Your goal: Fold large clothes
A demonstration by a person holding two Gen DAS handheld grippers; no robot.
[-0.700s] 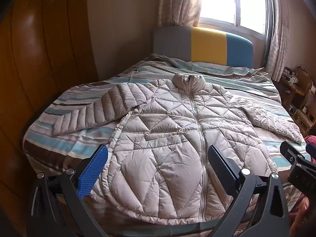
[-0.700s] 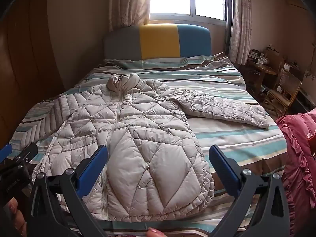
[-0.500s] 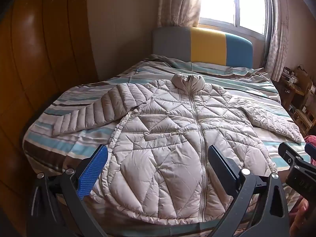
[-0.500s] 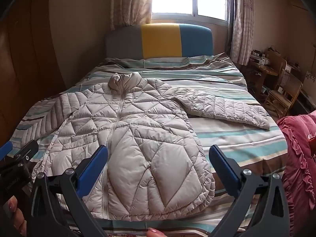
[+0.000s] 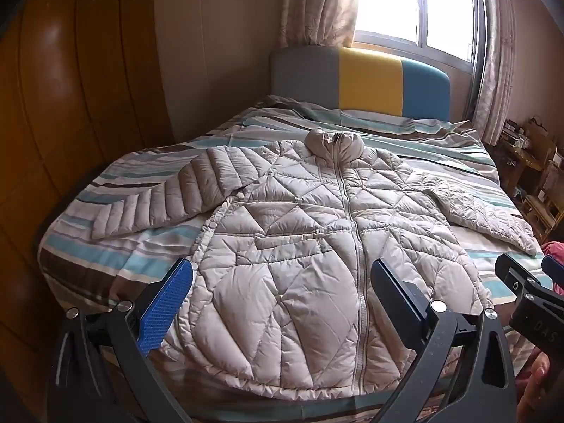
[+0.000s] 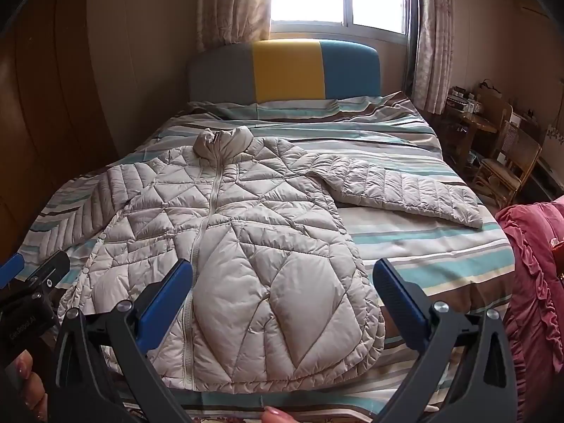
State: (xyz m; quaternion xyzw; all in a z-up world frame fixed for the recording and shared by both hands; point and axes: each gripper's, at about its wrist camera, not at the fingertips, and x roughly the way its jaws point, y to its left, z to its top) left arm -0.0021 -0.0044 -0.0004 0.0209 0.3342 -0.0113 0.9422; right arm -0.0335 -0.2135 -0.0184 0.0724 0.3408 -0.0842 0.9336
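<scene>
A pale grey quilted puffer jacket (image 5: 299, 264) lies zipped and face-up on the striped bed (image 6: 440, 246), sleeves spread, nothing folded yet. The left gripper (image 5: 282, 303) and right gripper (image 6: 282, 303) hover above its hem, jaws wide and empty. The next move probably calls for pinching a sleeve or side edge. No containers are clearly visible

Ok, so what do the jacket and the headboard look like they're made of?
The jacket looks like thin, slightly shiny synthetic shell over puffy filling, probably down or polyester: stitched panels bulge and catch the light. The headboard looks upholstered in matte fabric, in grey, yellow and blue panels with soft rounded edges; what lies beneath can't be told.
</scene>
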